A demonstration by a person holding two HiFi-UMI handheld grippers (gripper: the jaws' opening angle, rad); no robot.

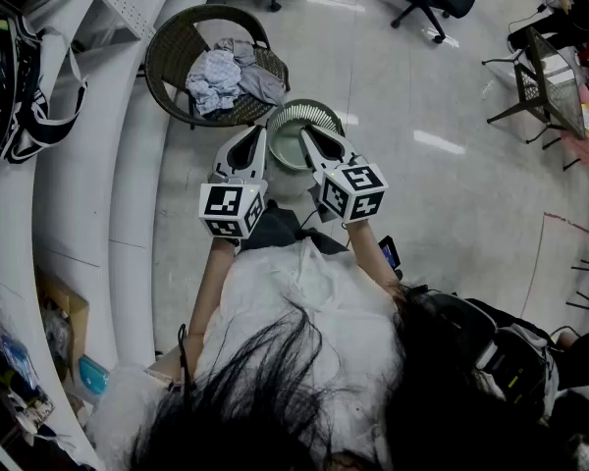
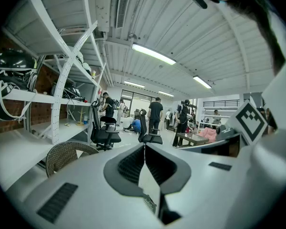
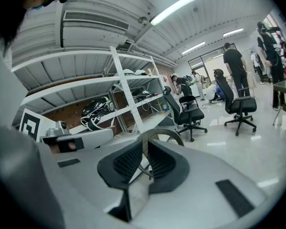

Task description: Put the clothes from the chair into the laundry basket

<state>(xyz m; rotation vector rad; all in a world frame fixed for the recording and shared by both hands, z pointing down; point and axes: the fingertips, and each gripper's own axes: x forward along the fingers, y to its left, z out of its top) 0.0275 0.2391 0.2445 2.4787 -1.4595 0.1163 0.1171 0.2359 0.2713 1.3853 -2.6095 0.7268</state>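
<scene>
While facing the chair (image 1: 162, 52) piled with clothes (image 1: 221, 77), holds left gripper (image 1: 260, 133) and right gripper (image 1: 307, 131) closed, empty; laundry basket (image 1: 319, 111) just beside chair.

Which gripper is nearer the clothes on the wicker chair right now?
Left. The left gripper points toward the wicker chair, just short of the clothes. The right gripper is farther right, above the laundry basket.

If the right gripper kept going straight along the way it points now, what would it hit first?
Probably the wicker chair, whose rim sits dead ahead of the right gripper and its shut tips. The laundry basket lies lower, so the gripper likely passes over it, though depth is unclear.
</scene>
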